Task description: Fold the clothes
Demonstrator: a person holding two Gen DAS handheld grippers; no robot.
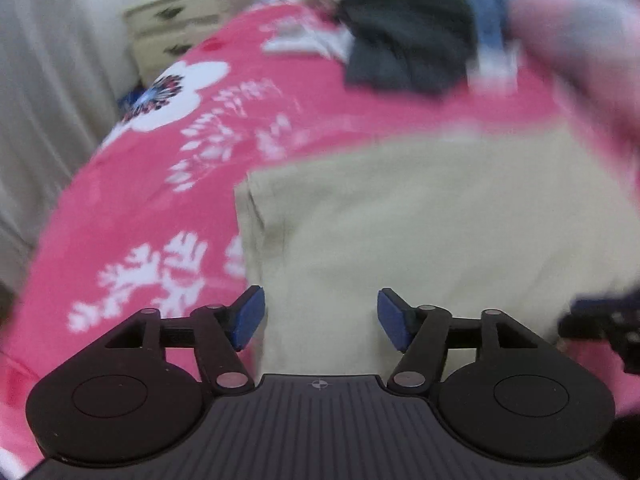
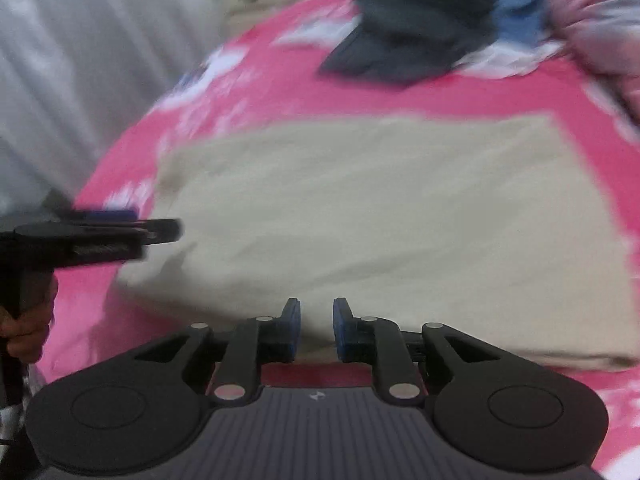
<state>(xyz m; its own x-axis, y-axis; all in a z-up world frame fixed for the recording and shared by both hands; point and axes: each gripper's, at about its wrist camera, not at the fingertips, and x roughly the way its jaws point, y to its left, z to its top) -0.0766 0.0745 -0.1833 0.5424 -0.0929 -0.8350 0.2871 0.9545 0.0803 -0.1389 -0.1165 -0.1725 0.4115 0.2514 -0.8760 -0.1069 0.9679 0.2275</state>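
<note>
Beige garment [image 1: 420, 232] lies flat as a folded rectangle on the pink flowered bedspread [image 1: 160, 208], filling centre frame in both views. Left gripper [image 1: 321, 318]: jaws spread wide over the garment's near left edge, nothing pinched. Right gripper [image 2: 317, 330]: jaws narrowly apart above the garment's near edge; no cloth seen between the pads. Only the right view shows the hand [image 2: 28, 332] holding the left gripper, at left edge. Only the left view shows the cream drawer unit [image 1: 188, 20], upper left. Dark clothes pile [image 2: 424, 20] at top in both. Heavy blur.
</note>
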